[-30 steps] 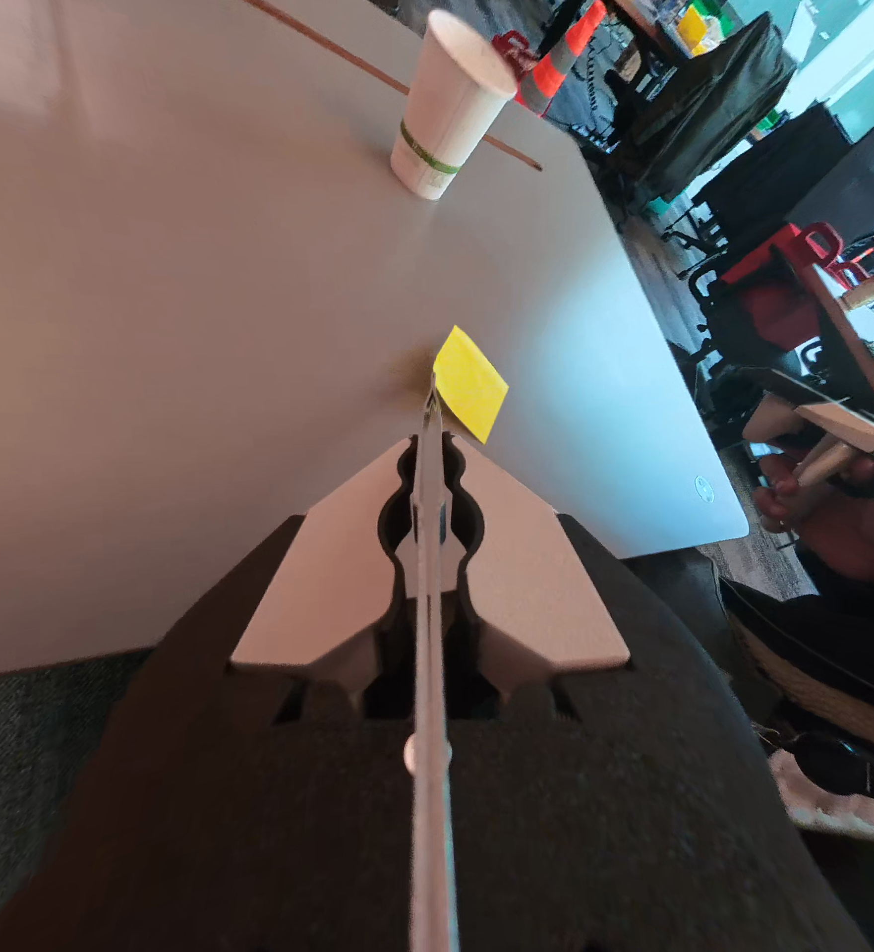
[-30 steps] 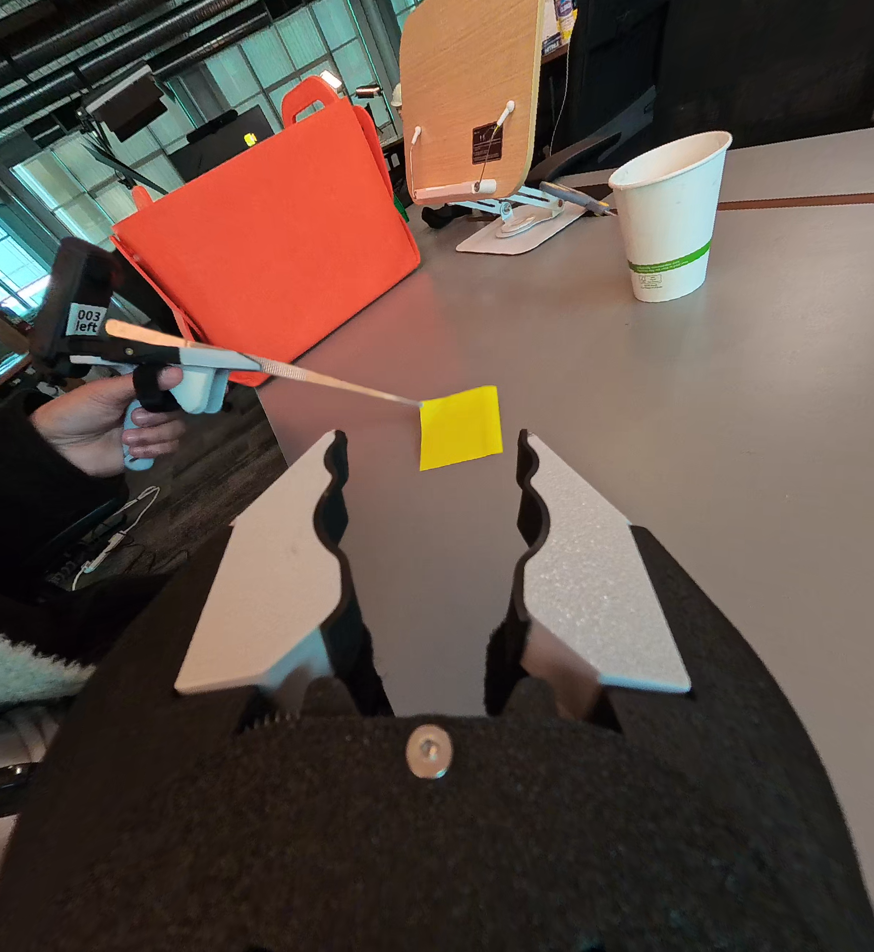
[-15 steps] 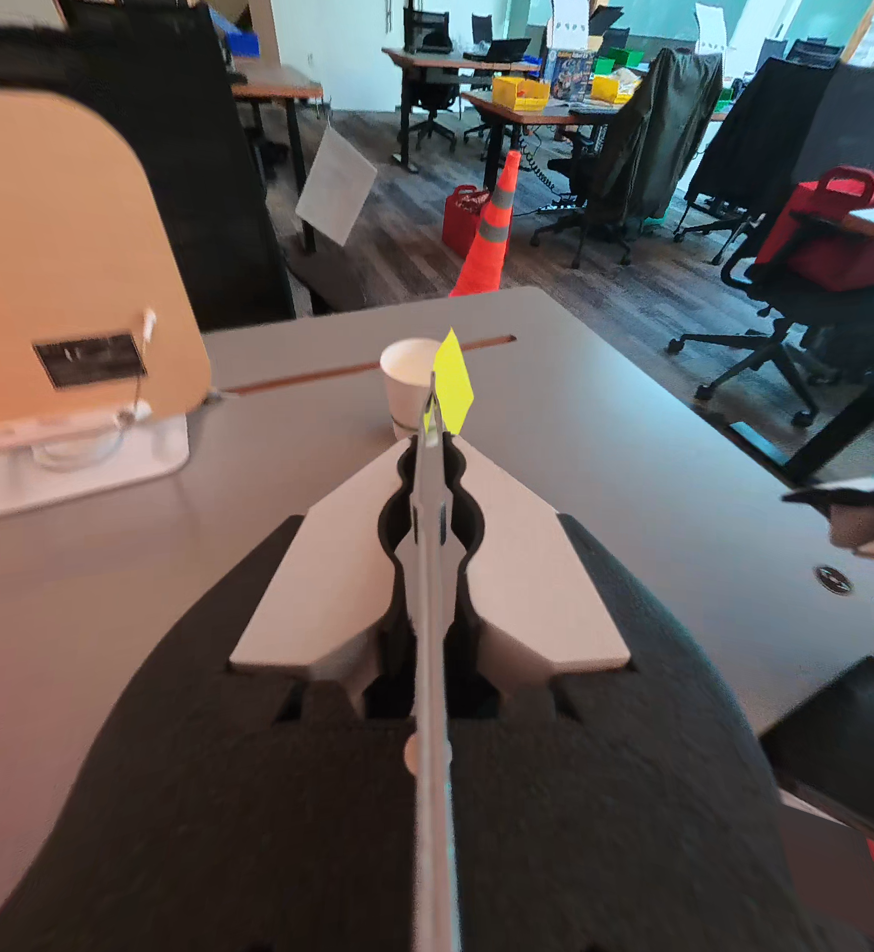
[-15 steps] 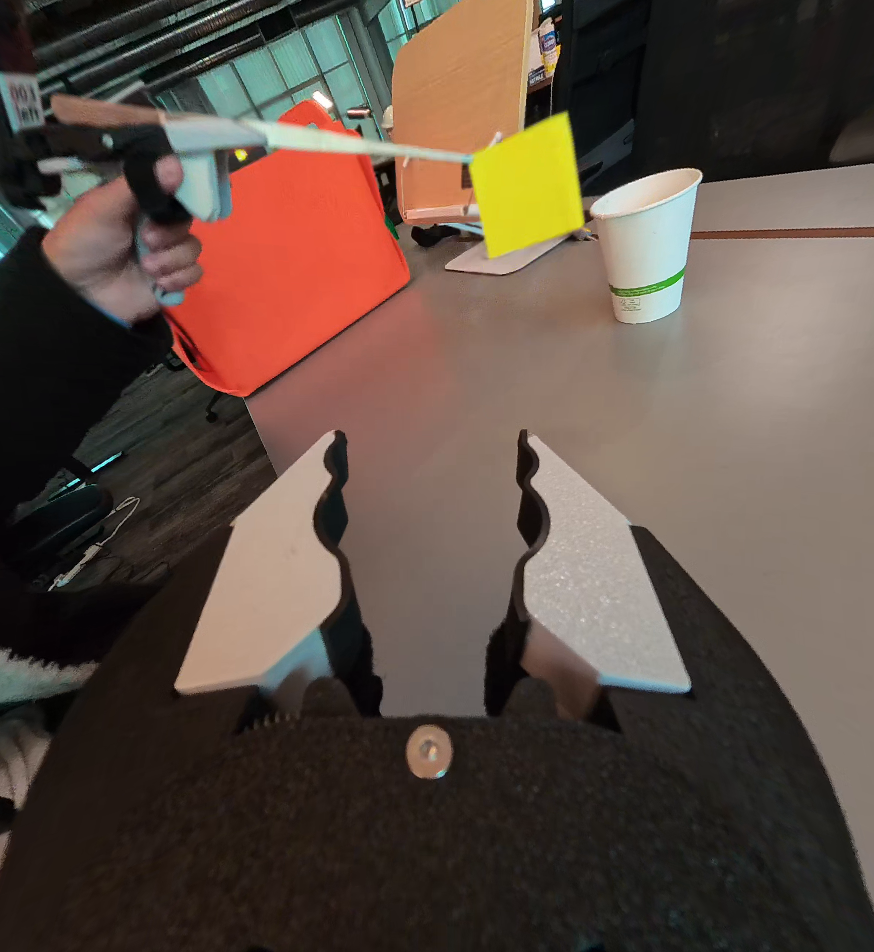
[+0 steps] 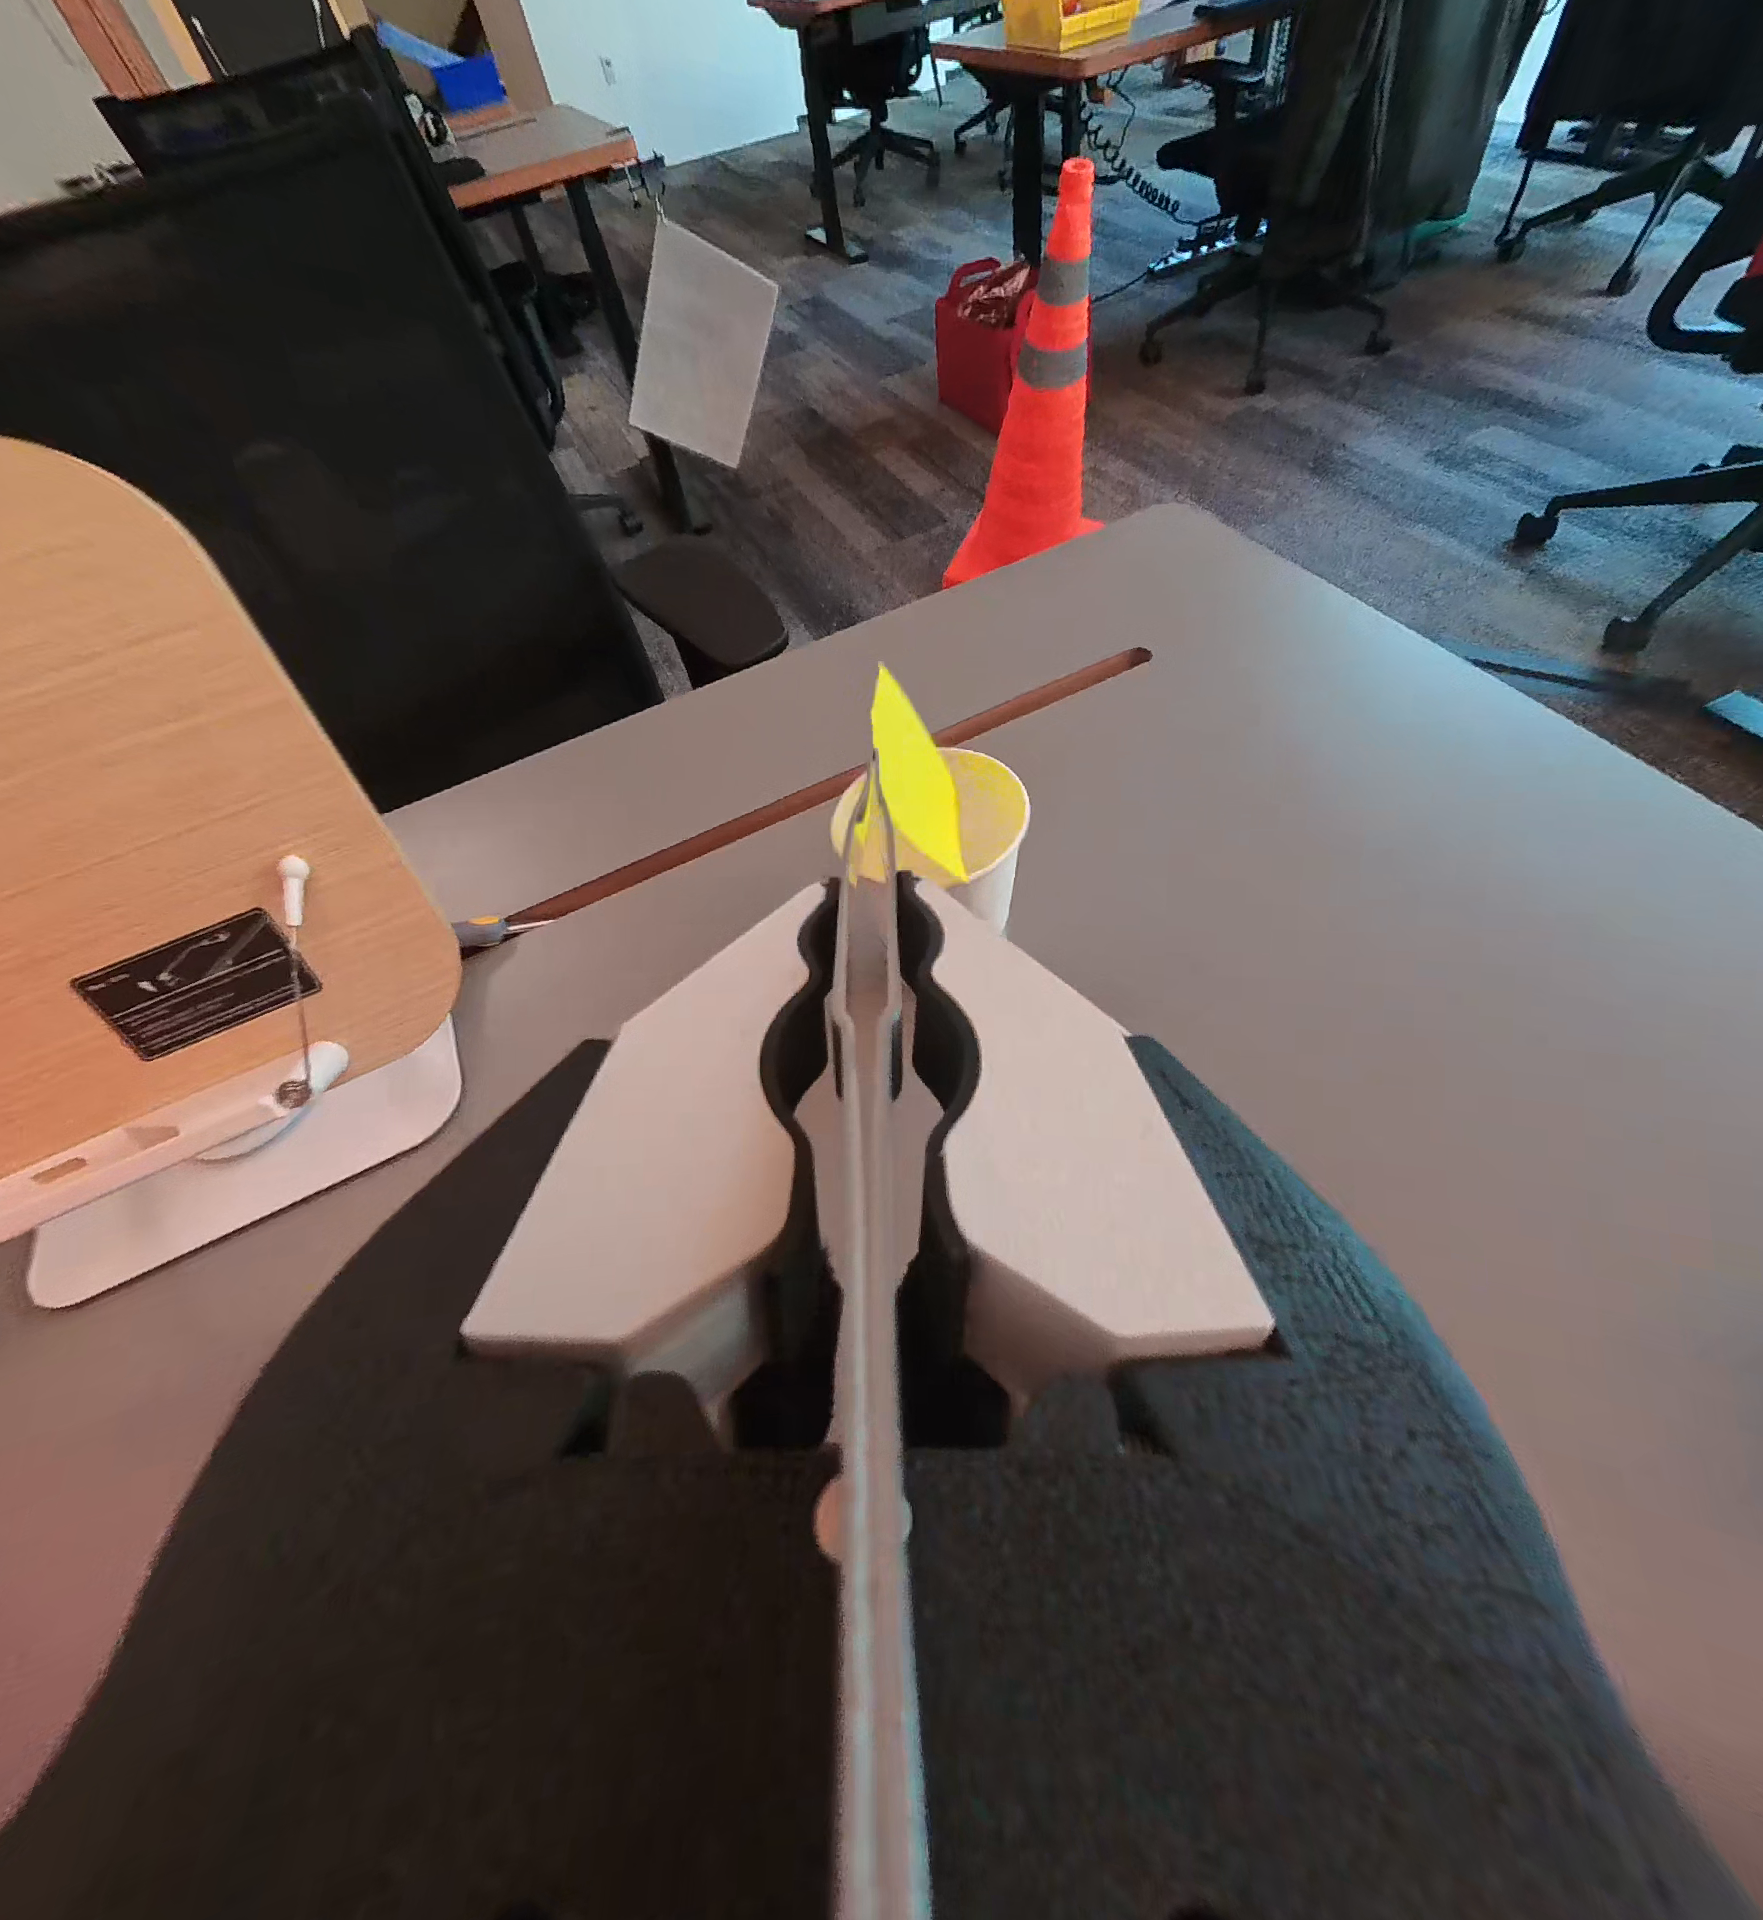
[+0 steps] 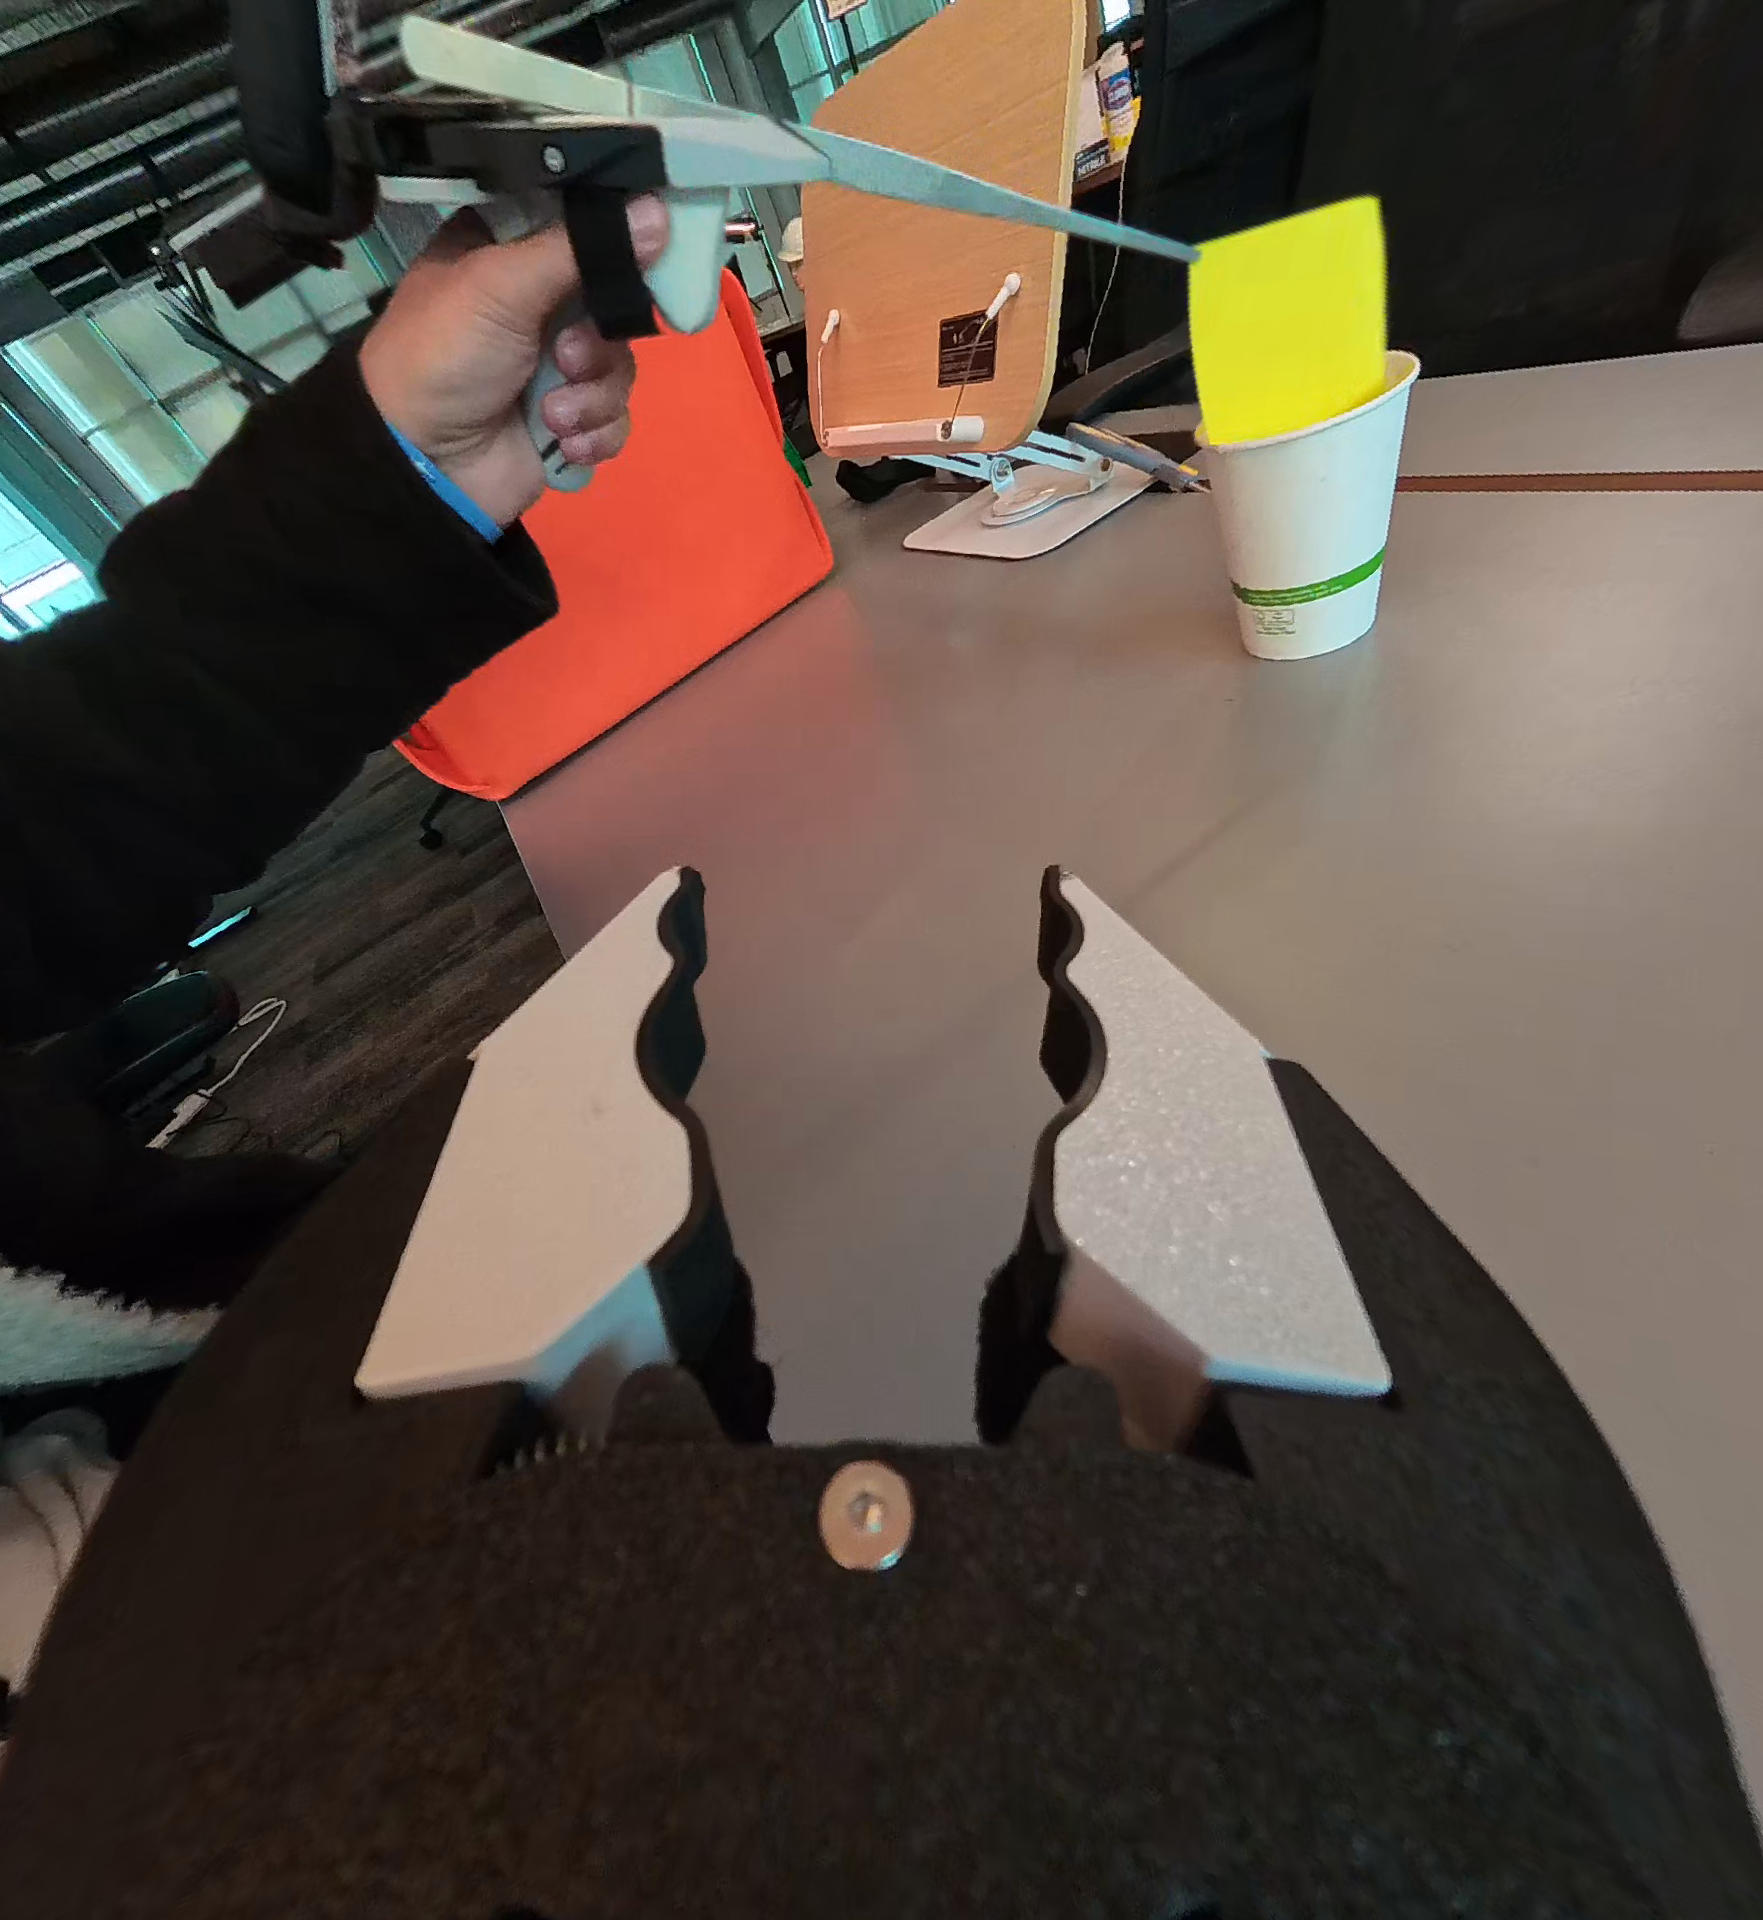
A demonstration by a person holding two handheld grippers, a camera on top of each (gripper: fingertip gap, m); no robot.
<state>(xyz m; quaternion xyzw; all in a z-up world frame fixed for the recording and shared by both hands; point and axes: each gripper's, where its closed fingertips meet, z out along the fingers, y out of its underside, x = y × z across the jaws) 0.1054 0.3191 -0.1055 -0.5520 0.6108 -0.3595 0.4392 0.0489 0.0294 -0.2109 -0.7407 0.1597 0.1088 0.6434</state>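
A grey table [image 6: 1479, 935] bears a white paper cup [image 6: 1308, 540]. Well short of the cup, the right gripper [image 6: 869, 894] gapes wide, holding nothing. The left gripper [image 5: 869, 914] is clamped on metal tweezers [image 5: 869, 1143], which pinch a yellow paper square [image 6: 1287, 312] over the cup's rim.

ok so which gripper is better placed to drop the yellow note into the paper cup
Left. The left gripper is shut on tweezers that pinch the yellow note, whose lower edge hangs at the paper cup rim. The right gripper is open, empty and well short of the cup.
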